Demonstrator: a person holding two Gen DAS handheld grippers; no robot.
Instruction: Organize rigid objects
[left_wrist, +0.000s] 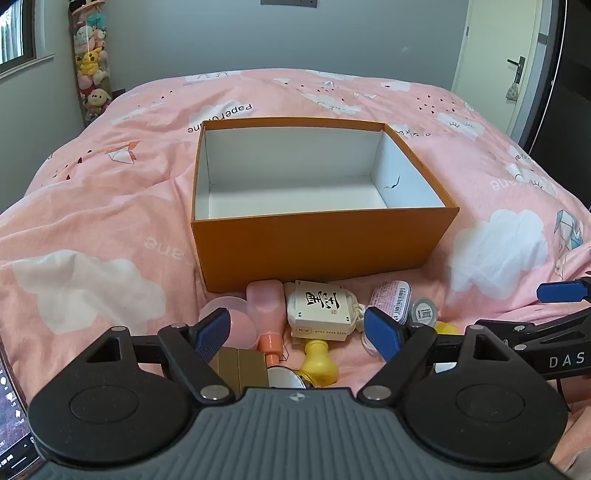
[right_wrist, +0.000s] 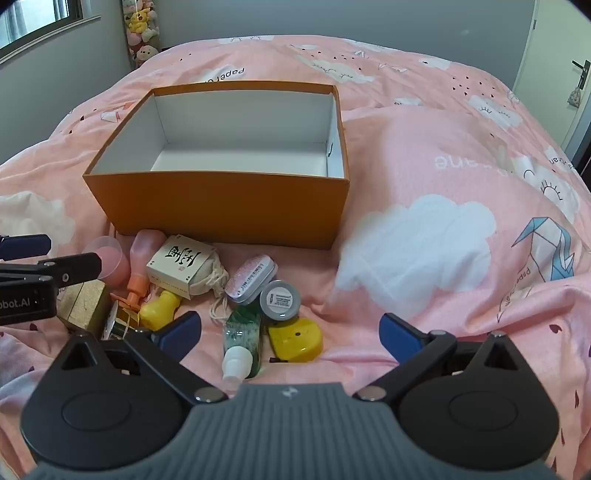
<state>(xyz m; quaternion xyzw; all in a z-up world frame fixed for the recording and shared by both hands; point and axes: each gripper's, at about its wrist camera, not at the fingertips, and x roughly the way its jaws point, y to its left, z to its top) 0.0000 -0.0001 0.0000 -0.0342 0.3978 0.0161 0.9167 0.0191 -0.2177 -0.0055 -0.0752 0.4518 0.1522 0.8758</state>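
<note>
Orange box (left_wrist: 314, 251), lidless, white inside, nothing in it, sits on the bed (left_wrist: 92, 192) with pink cloud-print duvet. Small items lie in a loose pile on the duvet just in front of the box's near wall: cream calligraphy box (right_wrist: 181, 266) on a cloth pouch, pink tin (right_wrist: 251, 277), round grey-lidded jar (right_wrist: 279, 299) touching the tin, green spray bottle (right_wrist: 242, 339) lying down with white cap toward camera, yellow tape-measure-like case (right_wrist: 295, 338) beside it, pink bottle (right_wrist: 142, 251) with orange cap, pink cup (right_wrist: 109, 258) on its side, yellow bulb-shaped bottle (right_wrist: 160, 308), gold block (right_wrist: 83, 302). Left tongs (left_wrist: 299, 332) spread wide, nothing between the blue pads, hovering tilted down over the pile's left part. Right tongs (right_wrist: 290, 332) also spread wide, gripping nothing, above the spray bottle and yellow case. Plush toys (left_wrist: 92, 66) hang in the far corner.
</note>
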